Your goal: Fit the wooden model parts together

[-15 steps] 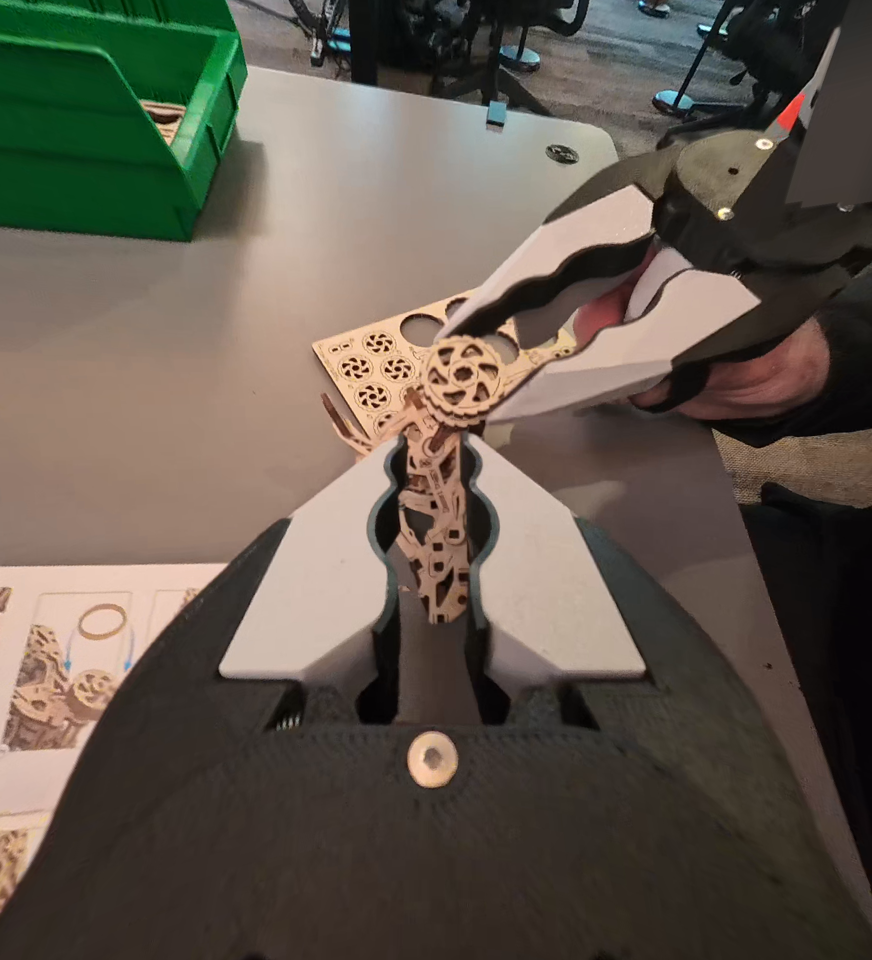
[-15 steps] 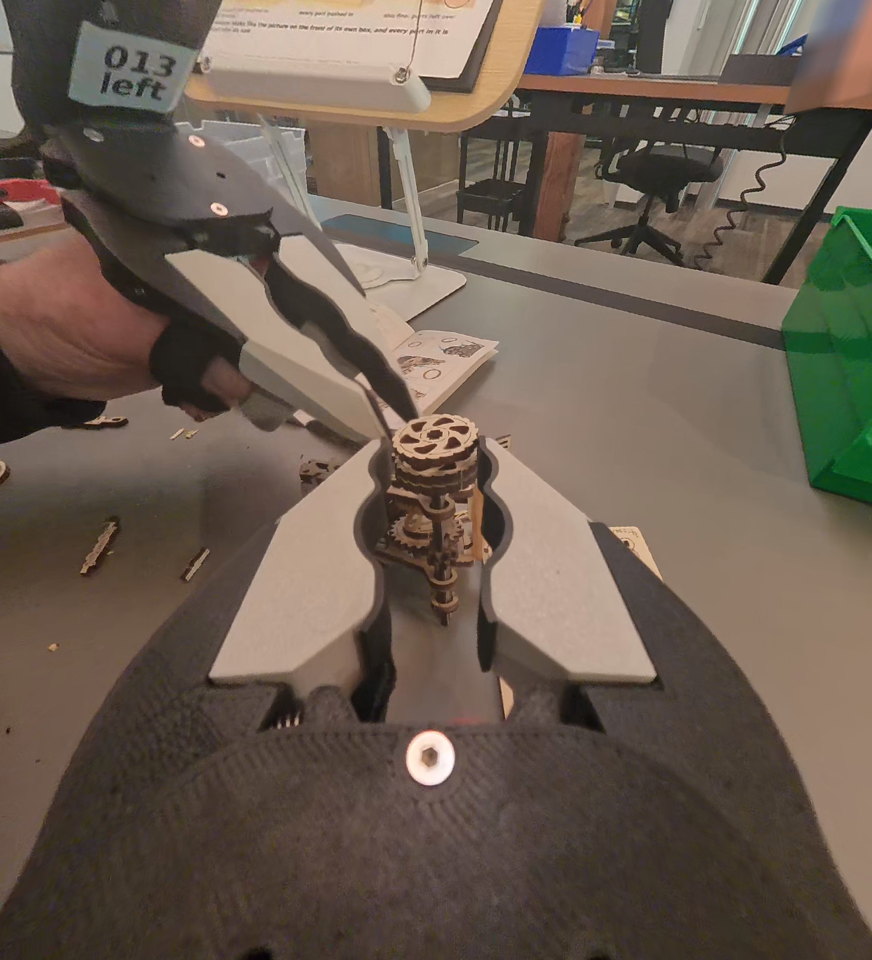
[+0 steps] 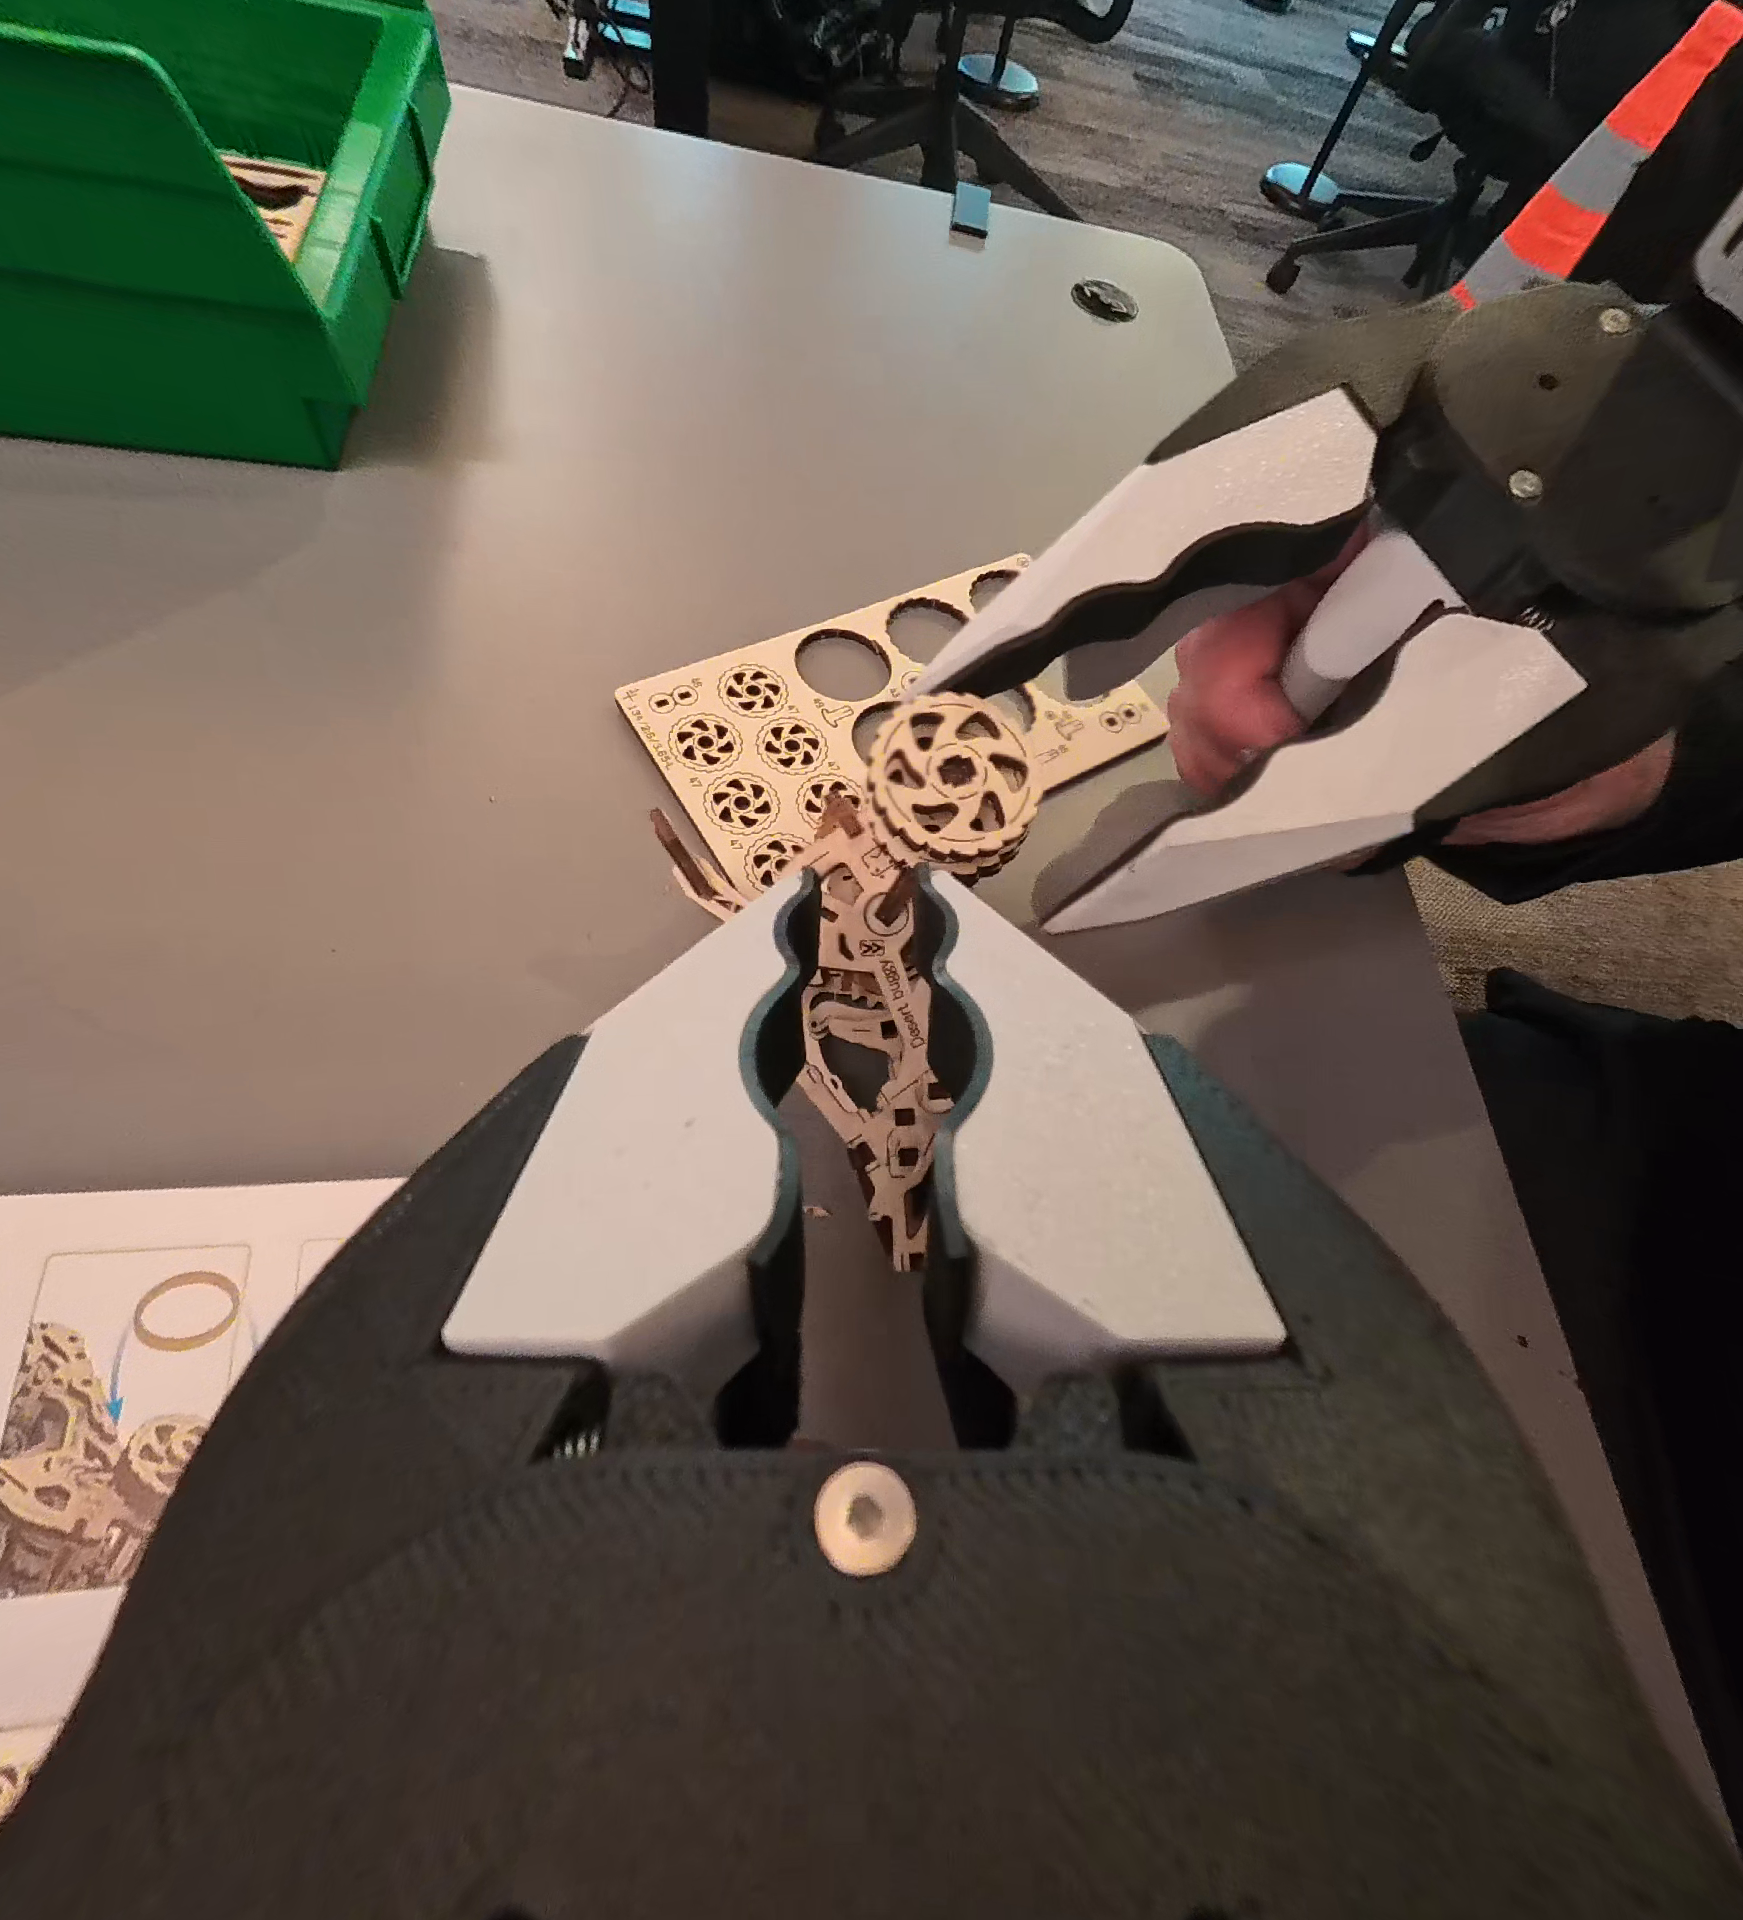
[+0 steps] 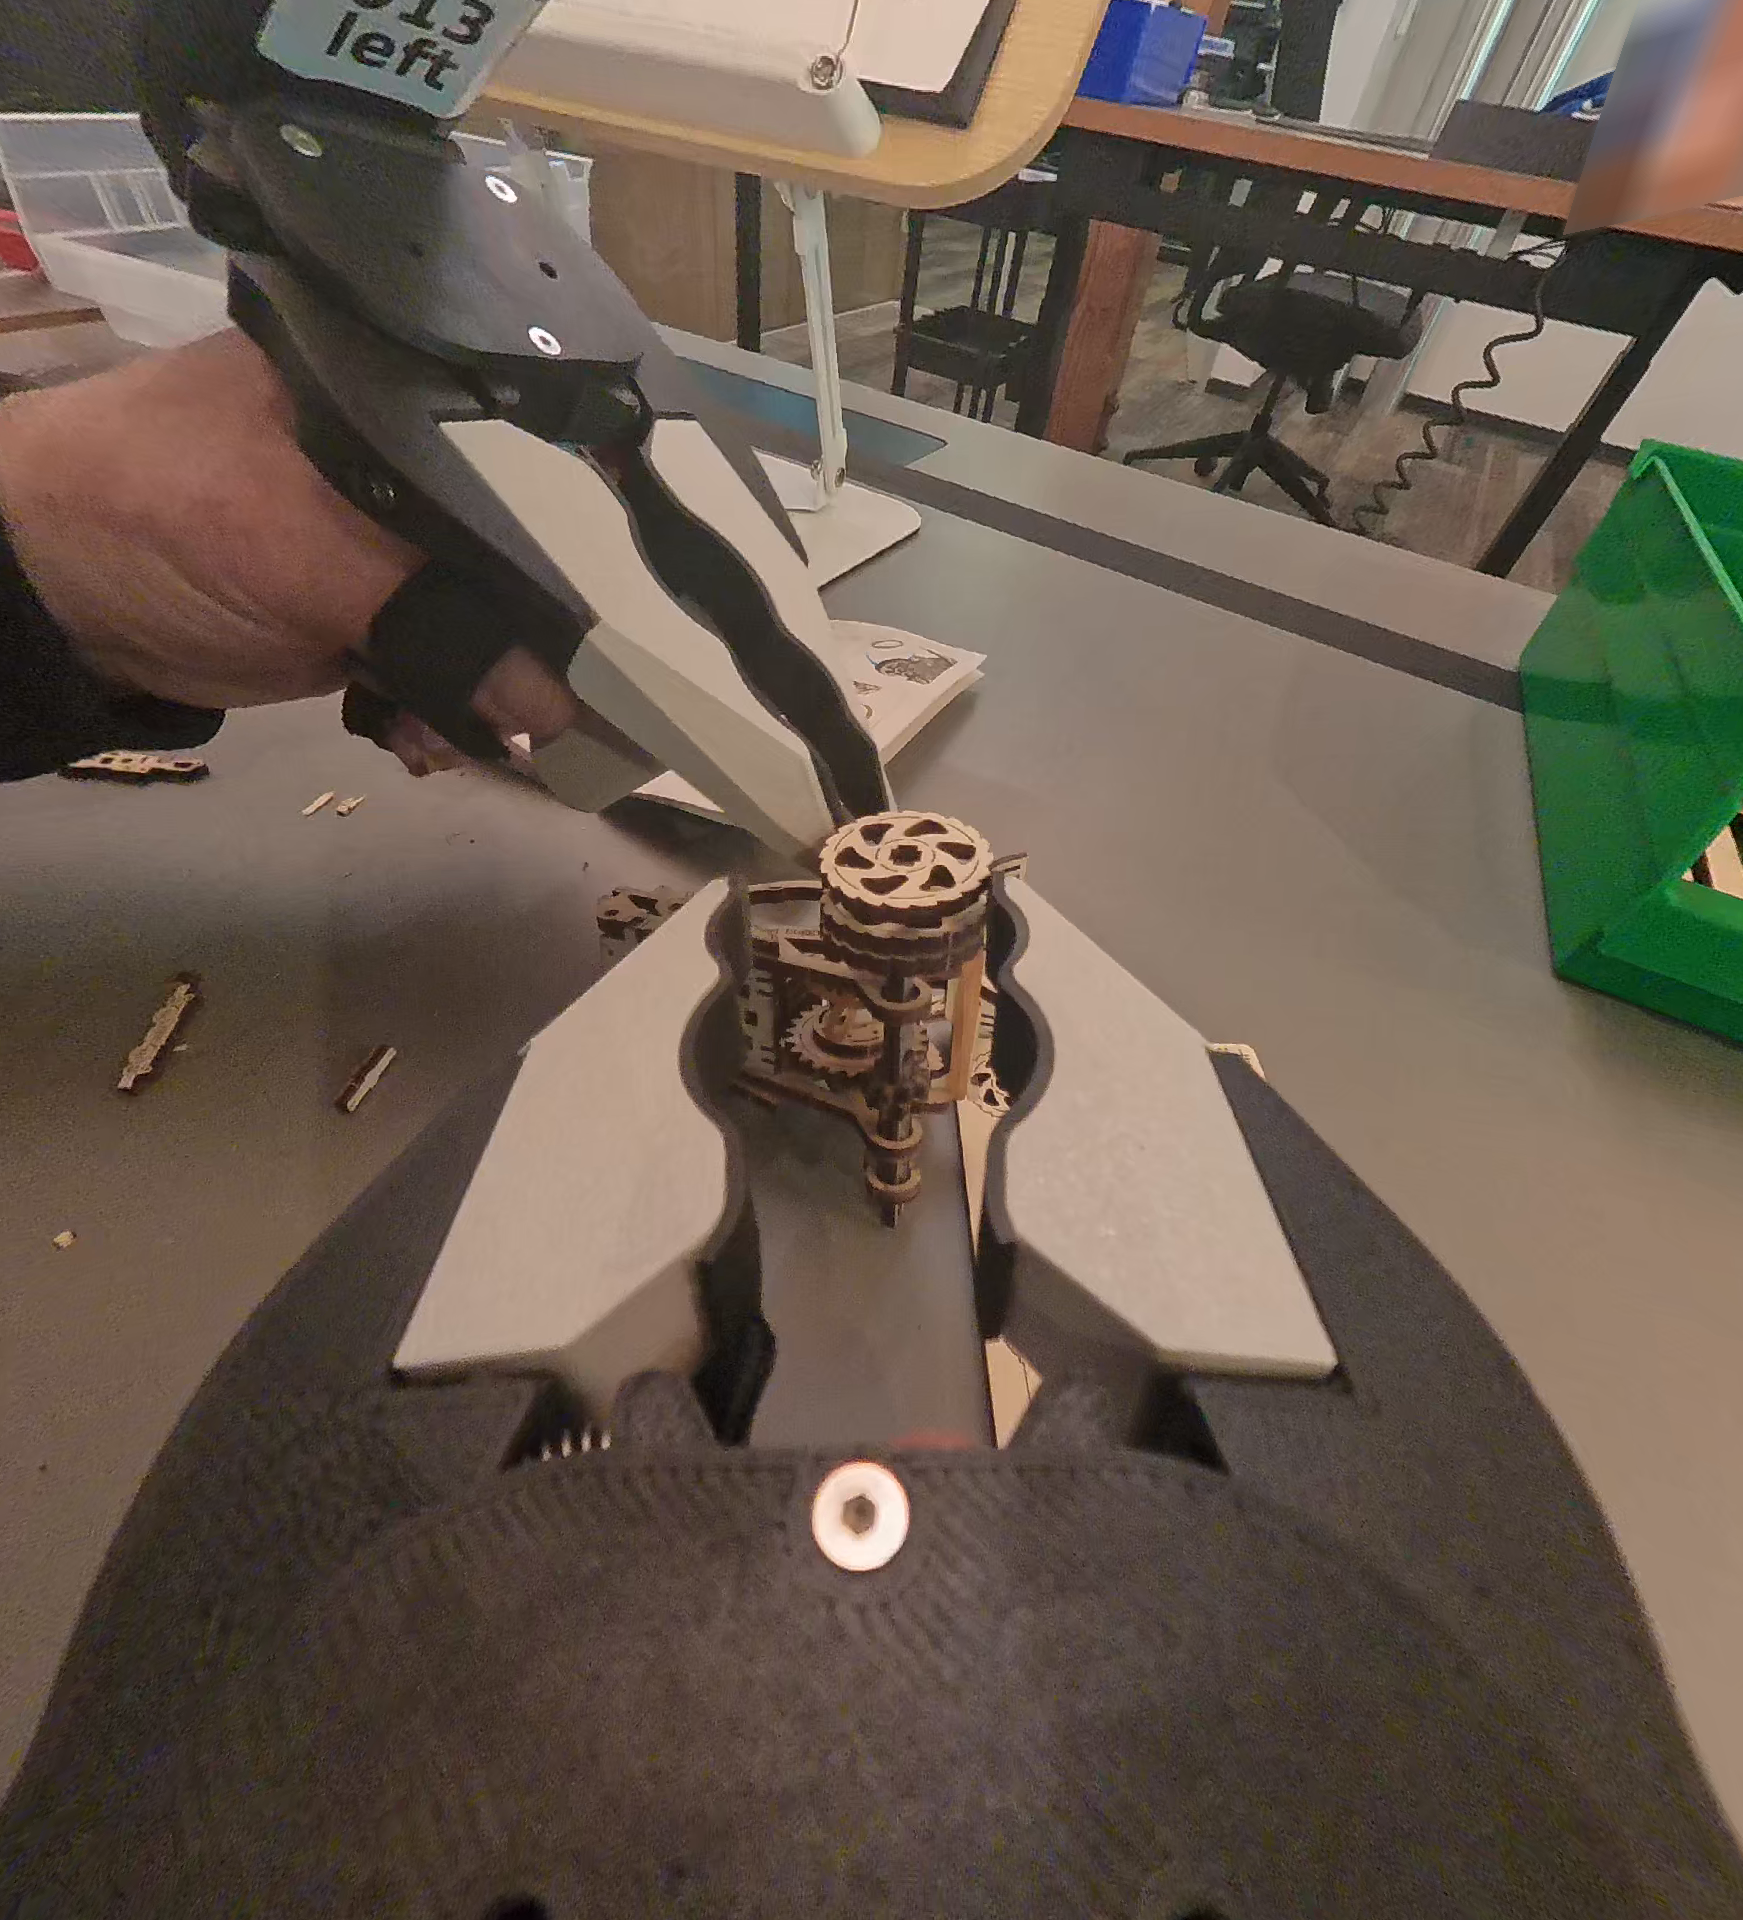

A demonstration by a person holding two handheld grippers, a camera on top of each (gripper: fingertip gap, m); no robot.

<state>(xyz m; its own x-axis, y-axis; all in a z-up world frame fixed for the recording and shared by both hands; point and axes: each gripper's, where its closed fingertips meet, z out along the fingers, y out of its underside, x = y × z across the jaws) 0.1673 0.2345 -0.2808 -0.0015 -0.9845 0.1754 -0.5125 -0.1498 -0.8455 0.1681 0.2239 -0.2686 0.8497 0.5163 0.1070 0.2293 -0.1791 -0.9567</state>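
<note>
Left tongs [image 3: 872,914] clamped on the pale laser-cut wooden model assembly [image 3: 877,1091], held above the grey worktop [image 3: 379,779]. Right tongs [image 3: 992,790] stand apart around its spoked wooden gear wheel [image 3: 953,777], upper tip touching the rim. Punched-out wooden parts sheet [image 3: 742,748] lies just behind the assembly; green plastic bin [image 3: 119,312] well beyond.

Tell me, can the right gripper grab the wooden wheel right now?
Probably yes. The right gripper is open with the wheel between its fingers, nothing blocks it, and the left gripper holds the wooden model.
</note>
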